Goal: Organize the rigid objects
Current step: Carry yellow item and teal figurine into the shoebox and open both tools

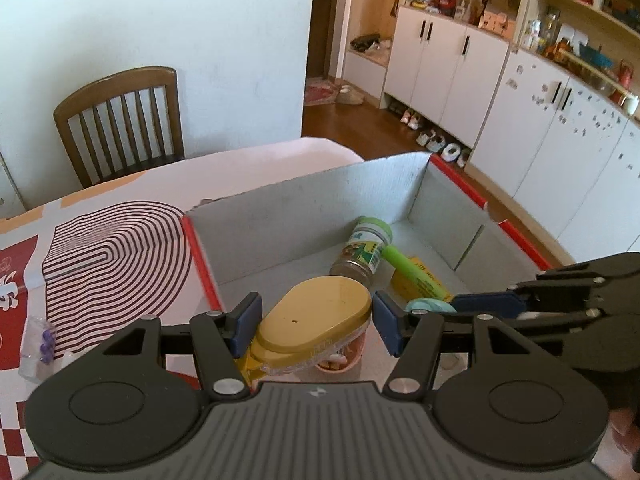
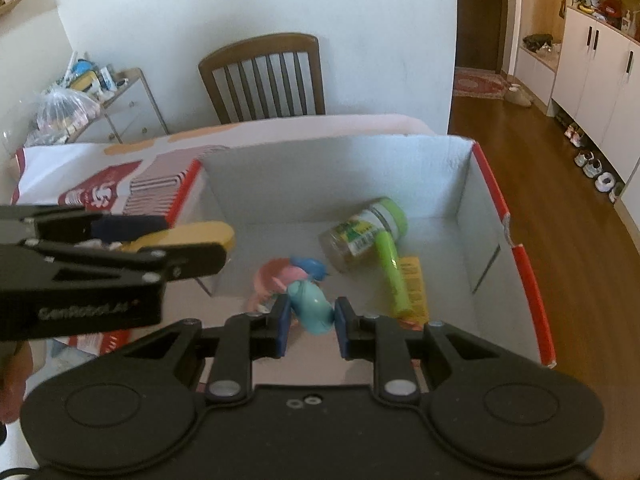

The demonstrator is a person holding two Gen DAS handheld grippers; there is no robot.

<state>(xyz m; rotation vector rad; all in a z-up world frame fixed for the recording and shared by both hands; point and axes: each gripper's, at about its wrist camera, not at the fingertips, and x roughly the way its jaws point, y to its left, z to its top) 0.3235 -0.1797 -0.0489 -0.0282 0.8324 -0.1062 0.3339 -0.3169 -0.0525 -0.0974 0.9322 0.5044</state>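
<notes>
A grey cardboard box (image 1: pixel 304 204) with red rims stands on the table. In it lie a green-capped spice jar (image 1: pixel 362 248), a green marker (image 1: pixel 412 266) and a yellow packet (image 1: pixel 420 284). My left gripper (image 1: pixel 316 320) holds a yellow-lidded container (image 1: pixel 316 316) between its blue pads, over the box's near left corner. My right gripper (image 2: pixel 309 322) is shut on a teal toy (image 2: pixel 310 306), with a pink toy (image 2: pixel 276 276) beside it inside the box. The left gripper shows in the right wrist view (image 2: pixel 132 240); the right one shows in the left wrist view (image 1: pixel 500 304).
A wooden chair (image 1: pixel 120 120) stands behind the table against a white wall. A striped, red-patterned cloth (image 1: pixel 116 256) covers the table left of the box, with a small clear bag (image 1: pixel 38 344) on it. White cabinets (image 1: pixel 540 128) and shoes line the floor at right.
</notes>
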